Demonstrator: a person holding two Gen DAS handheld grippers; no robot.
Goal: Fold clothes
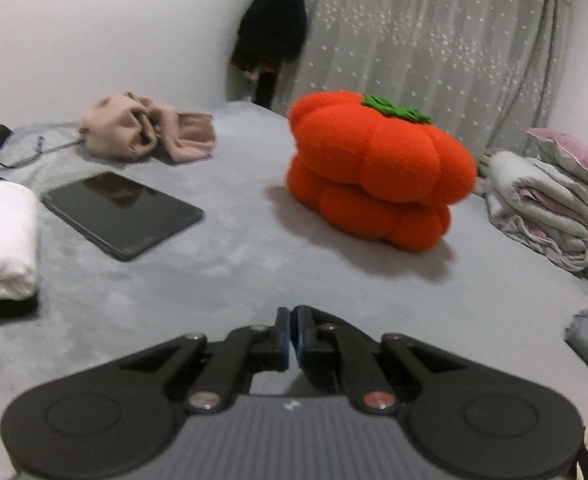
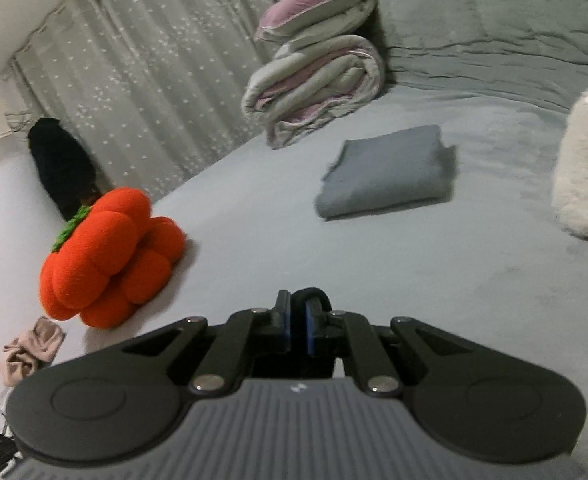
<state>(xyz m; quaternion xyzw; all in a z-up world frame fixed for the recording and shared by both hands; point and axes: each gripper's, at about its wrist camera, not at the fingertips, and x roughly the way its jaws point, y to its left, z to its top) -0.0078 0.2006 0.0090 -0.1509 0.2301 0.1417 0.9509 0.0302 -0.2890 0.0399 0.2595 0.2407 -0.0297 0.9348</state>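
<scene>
My left gripper (image 1: 292,320) hovers low over the grey bed (image 1: 234,280) with its jaws shut; no cloth shows between the pads. My right gripper (image 2: 298,304) is shut on a black cloth (image 2: 314,293), a fold of which bulges over the right fingertip while the rest hangs hidden below. A folded grey cloth (image 2: 386,172) lies ahead of the right gripper. At the left edge of the left wrist view a folded white cloth (image 1: 2,236) rests on something black. A crumpled beige garment (image 1: 146,132) lies far back by the wall.
An orange pumpkin plush (image 1: 378,172) stands mid-bed, and a dark tablet (image 1: 122,212) lies to its left. A folded quilt (image 2: 314,88) with a pillow sits at the bed's head. A white fluffy toy (image 2: 586,160) is at the right. A curtain and hanging black garment (image 1: 272,28) stand behind.
</scene>
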